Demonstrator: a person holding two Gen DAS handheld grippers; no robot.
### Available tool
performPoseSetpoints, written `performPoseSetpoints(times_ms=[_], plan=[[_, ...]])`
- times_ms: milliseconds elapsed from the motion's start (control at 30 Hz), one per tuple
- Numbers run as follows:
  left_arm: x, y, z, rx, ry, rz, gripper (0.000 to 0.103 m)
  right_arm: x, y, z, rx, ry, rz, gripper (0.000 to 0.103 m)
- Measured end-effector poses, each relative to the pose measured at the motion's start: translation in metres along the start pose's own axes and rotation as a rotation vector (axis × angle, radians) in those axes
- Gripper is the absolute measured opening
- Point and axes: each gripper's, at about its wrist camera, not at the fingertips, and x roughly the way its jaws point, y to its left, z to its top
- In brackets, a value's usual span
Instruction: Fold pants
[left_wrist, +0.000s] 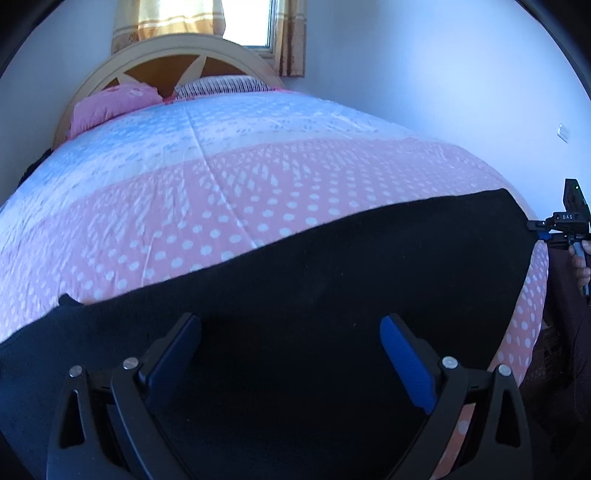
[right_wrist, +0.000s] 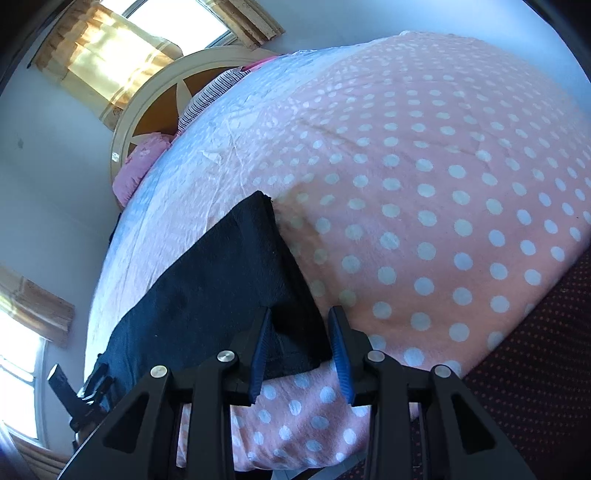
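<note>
Black, soft-fabric pants (left_wrist: 295, 295) lie flat in a long band across the near edge of the bed, on the pink quilt with white polka dots (left_wrist: 221, 206).

My left gripper (left_wrist: 290, 350), black frame with blue finger pads, is spread wide above the pants near their middle. Nothing sits between its fingers; whether they touch the cloth, I cannot tell.

My right gripper (right_wrist: 301, 347) is at the end of the pants nearest the bed's side edge. Its blue pads (right_wrist: 341, 354) stand at a medium gap, one to each side of the dark fabric's corner, and do not visibly pinch it. From the left wrist view this gripper shows small at the far right end of the pants, hand behind it.

Far end of the bed: pink pillow (left_wrist: 110, 103), striped pillow (left_wrist: 225, 85), rounded wooden headboard (left_wrist: 177, 55), yellow curtain (left_wrist: 177, 18) at the window.
</note>
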Motion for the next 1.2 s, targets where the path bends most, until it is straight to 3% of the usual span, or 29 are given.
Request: performPoseSetpoints(times_ms=[167,267,500,567,700,900,1067,1200], plan=[[-0.003,-0.006,0.000,0.025,-0.007,0.008,0.100,-0.002,0.004,-0.002,-0.032,-0.011,-0.020,0.012],[-0.006,-0.008,0.000,0.024,-0.020,0.011,0.100,-0.004,0.025,-0.004,-0.102,-0.046,-0.089,0.010],[-0.019,-0.015,0.012,-0.008,-0.064,-0.056,0.100,-0.026,0.121,-0.027,-0.445,-0.179,-0.269,0.009],[-0.022,-0.022,0.016,-0.003,-0.070,-0.100,0.100,-0.025,0.154,-0.041,-0.553,-0.205,-0.283,0.009],[-0.018,-0.031,0.022,-0.023,-0.054,-0.186,0.100,0.000,0.190,-0.065,-0.693,-0.177,-0.309,0.009],[-0.013,-0.042,0.019,-0.038,-0.032,-0.252,0.100,0.050,0.203,-0.097,-0.794,-0.085,-0.318,0.010],[-0.007,-0.052,0.024,-0.043,-0.024,-0.321,0.099,0.053,0.207,-0.113,-0.860,-0.115,-0.349,0.010],[0.001,-0.066,0.034,-0.056,-0.023,-0.394,0.098,0.055,0.200,-0.109,-0.849,-0.098,-0.287,0.018]])
